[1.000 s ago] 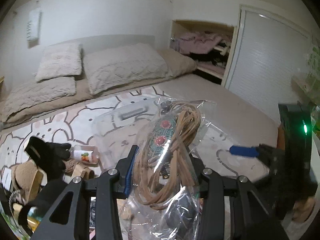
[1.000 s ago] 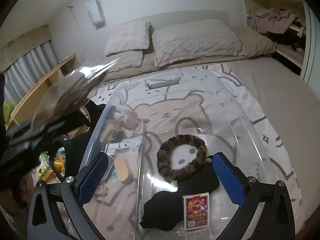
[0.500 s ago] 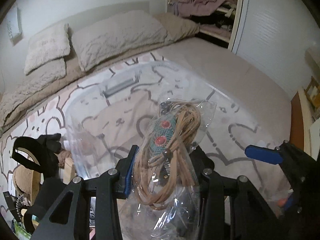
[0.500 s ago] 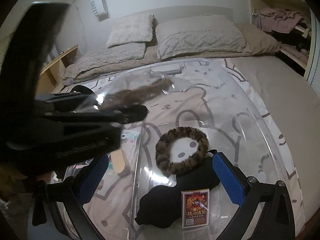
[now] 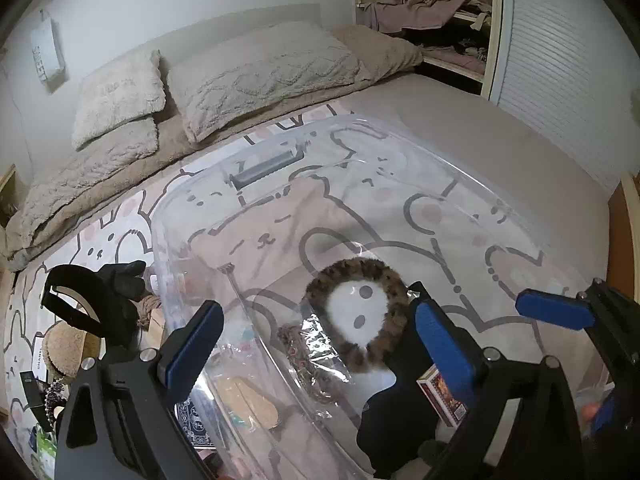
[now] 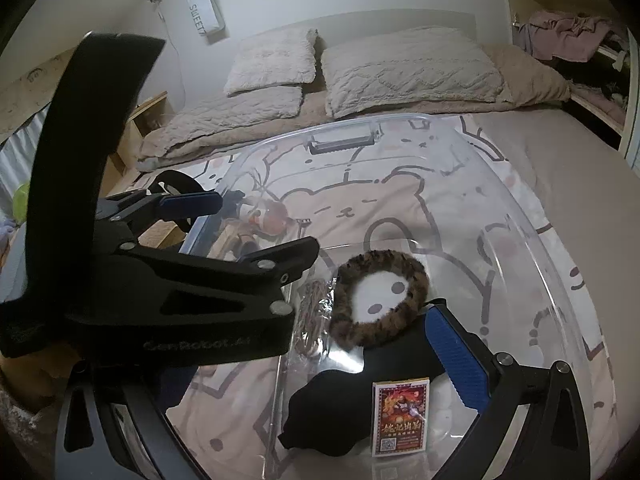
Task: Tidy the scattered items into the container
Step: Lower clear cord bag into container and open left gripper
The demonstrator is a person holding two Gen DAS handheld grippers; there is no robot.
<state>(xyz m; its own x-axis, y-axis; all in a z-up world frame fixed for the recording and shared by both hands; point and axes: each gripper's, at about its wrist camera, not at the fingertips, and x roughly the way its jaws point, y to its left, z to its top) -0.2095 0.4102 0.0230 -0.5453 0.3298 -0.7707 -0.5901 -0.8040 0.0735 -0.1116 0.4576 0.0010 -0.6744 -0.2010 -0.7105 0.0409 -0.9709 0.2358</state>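
Observation:
A clear plastic container [image 5: 264, 168] [image 6: 344, 140] lies on the bed. Inside it are a leopard-print furry ring [image 5: 360, 316] [image 6: 380, 300], a black cloth [image 5: 396, 420] [image 6: 332, 412], a card box [image 5: 442, 400] [image 6: 400, 416] and a clear bag of tan cords [image 5: 308, 344] [image 6: 310, 312]. My left gripper [image 5: 316, 344] is open and empty, just above the bag inside the container; it also shows in the right wrist view [image 6: 240, 228]. My right gripper [image 6: 280, 364] is open and empty over the container's near end; one of its fingers [image 5: 556, 312] shows in the left wrist view.
Scattered items lie left of the container: a black glove with a strap [image 5: 96, 296], a fluffy brown item [image 5: 66, 348], a dark card deck [image 5: 196, 428] and a wooden piece [image 5: 248, 400]. Pillows [image 5: 264, 72] lie at the bed's head. An open closet [image 5: 432, 28] is at the back right.
My left gripper has opened and let go of the bag of cords, which now lies inside the container beside the furry ring. The left gripper moved forward over the container.

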